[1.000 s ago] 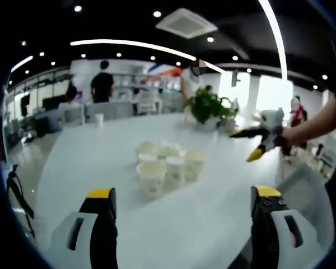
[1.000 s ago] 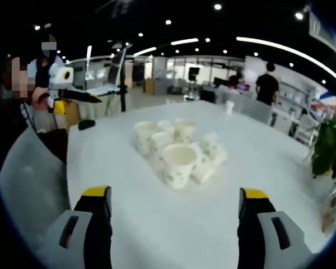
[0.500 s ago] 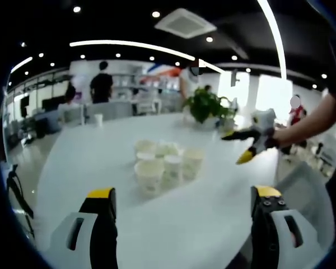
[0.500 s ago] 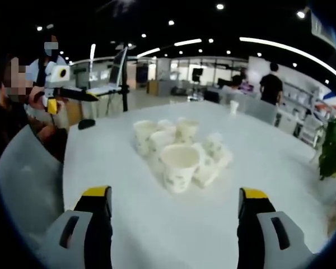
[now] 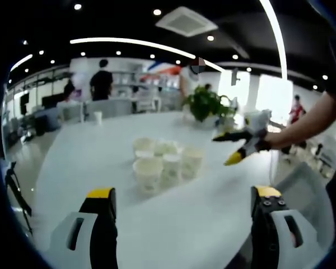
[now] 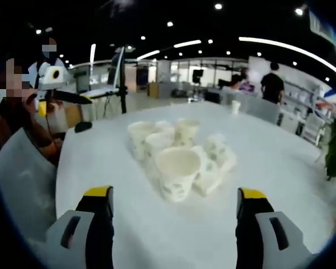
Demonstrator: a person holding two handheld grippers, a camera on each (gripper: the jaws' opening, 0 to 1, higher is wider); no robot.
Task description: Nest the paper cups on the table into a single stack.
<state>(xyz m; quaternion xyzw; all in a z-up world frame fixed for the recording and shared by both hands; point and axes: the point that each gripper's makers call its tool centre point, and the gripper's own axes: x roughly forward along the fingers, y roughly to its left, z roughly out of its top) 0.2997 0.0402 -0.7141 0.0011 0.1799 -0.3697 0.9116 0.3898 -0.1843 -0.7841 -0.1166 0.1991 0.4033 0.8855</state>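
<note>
Both grippers are on the approach and nothing is held, so by my read this is the reach for a first cup, with no nesting done yet. Nearest in the right gripper view, the right gripper (image 6: 173, 210) has its jaws spread wide and empty, yellow tips up, and right between them and a little beyond sits the front cup (image 6: 177, 172), upright, mouth open, on the white table (image 6: 280, 168). Behind it the rest of the cups (image 6: 182, 147) huddle close together, several upright and touching or nearly so; one on the right, the tipped cup (image 6: 219, 152), looks to be lying over, though it is too blurred to be sure. In the left gripper view, the left gripper (image 5: 182, 210) is just as wide and just as empty, and its nearest cup (image 5: 148, 174) stands ahead, left of the midline between the jaws, the cluster just behind it. Off to the right there, the right gripper hangs above the table with jaws parted, apart from the cups. Next move, I'd say: ease one gripper forward until a rim sits between the jaws, close gently so the paper wall does not crush, then lift and drop it into a neighbour. Far back, a potted plant (image 5: 206, 105) and people.
</note>
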